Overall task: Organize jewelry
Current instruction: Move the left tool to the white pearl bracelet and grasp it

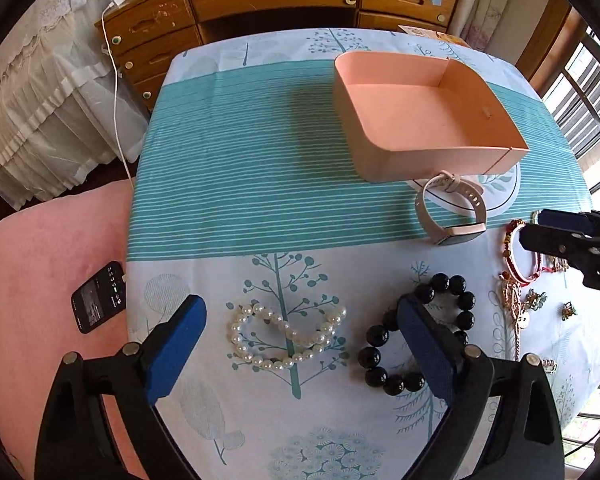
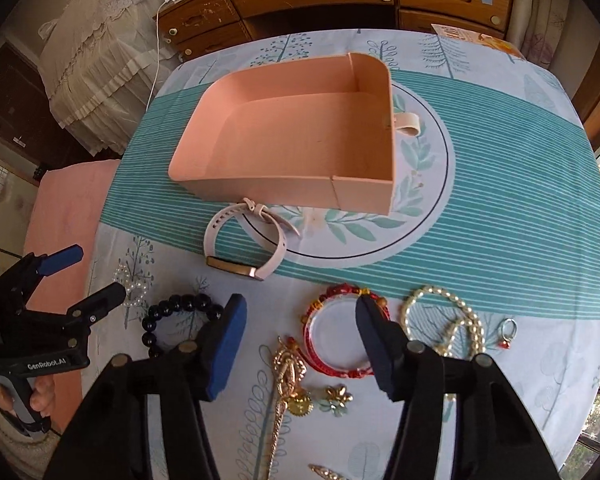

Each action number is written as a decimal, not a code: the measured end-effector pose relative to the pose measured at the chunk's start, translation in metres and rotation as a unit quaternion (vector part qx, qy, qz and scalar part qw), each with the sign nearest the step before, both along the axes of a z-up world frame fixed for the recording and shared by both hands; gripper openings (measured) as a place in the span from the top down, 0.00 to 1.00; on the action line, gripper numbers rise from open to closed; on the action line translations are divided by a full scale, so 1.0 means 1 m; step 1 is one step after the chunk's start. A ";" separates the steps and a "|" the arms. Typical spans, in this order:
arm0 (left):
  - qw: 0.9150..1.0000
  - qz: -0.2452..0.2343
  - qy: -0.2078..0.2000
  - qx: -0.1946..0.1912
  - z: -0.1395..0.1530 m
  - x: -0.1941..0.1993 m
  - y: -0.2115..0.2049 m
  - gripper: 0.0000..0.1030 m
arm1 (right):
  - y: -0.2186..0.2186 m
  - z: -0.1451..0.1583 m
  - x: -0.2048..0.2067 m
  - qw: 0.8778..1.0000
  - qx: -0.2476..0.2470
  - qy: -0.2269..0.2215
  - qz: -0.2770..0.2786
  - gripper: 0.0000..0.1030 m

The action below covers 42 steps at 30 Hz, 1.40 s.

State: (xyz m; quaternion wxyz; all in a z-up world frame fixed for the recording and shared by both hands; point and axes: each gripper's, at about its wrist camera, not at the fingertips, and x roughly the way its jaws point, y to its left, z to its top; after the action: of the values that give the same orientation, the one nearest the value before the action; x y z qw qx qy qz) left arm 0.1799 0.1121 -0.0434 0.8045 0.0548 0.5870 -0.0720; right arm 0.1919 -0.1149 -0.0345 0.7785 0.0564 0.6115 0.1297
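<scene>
The pink tray (image 1: 428,120) sits on the table (image 1: 240,200) with nothing in it. Just in front of the tray lies the pale pink watch (image 2: 246,246), its strap touching the tray's near wall. Nearer you than the tray, your left gripper (image 1: 300,332) hangs with fingers wide around the pearl bracelet (image 1: 286,338), the black bead bracelet (image 1: 416,340) beside it. Your right gripper (image 2: 300,340) spreads wide over the red bangle (image 2: 340,332); a gold bead necklace (image 2: 444,320) lies alongside.
</scene>
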 end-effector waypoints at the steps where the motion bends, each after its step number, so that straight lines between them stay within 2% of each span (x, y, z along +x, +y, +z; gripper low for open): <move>1: 1.000 -0.004 0.001 -0.002 -0.002 0.000 0.002 0.07 | 0.003 -0.004 0.005 1.000 0.000 0.004 -0.001 0.45; 8: 0.998 -0.065 -0.009 0.006 0.001 -0.016 0.005 0.07 | 0.027 -0.024 0.029 1.000 -0.014 0.014 -0.005 0.46; 17: 0.993 -0.111 -0.017 0.024 0.001 -0.024 0.004 0.09 | 0.043 -0.031 0.034 0.998 -0.055 0.009 0.003 0.58; 19: 0.992 -0.121 -0.019 0.021 0.002 -0.025 0.002 0.14 | 0.043 -0.031 0.034 0.998 -0.058 0.010 0.002 0.64; 21: 0.991 -0.130 -0.017 0.021 0.003 -0.025 0.001 0.25 | 0.042 -0.031 0.034 0.998 -0.056 0.013 0.003 0.69; 27: 0.990 -0.143 0.008 0.014 -0.004 -0.019 0.001 0.44 | 0.042 -0.031 0.033 0.998 -0.056 0.011 0.002 0.72; 33: 0.987 -0.157 0.023 0.010 -0.010 -0.012 0.006 0.47 | 0.041 -0.031 0.032 0.999 -0.053 0.007 0.006 0.72; 42: 0.980 -0.200 0.016 0.014 -0.011 -0.016 -0.002 0.47 | 0.037 -0.030 0.029 0.999 -0.044 -0.002 0.009 0.72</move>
State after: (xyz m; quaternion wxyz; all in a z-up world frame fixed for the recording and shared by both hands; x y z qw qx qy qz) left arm 0.1637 0.1102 -0.0548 0.7635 0.1809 0.5780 -0.2241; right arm 0.2207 -0.0778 -0.0643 0.7801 0.0163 0.6156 0.1103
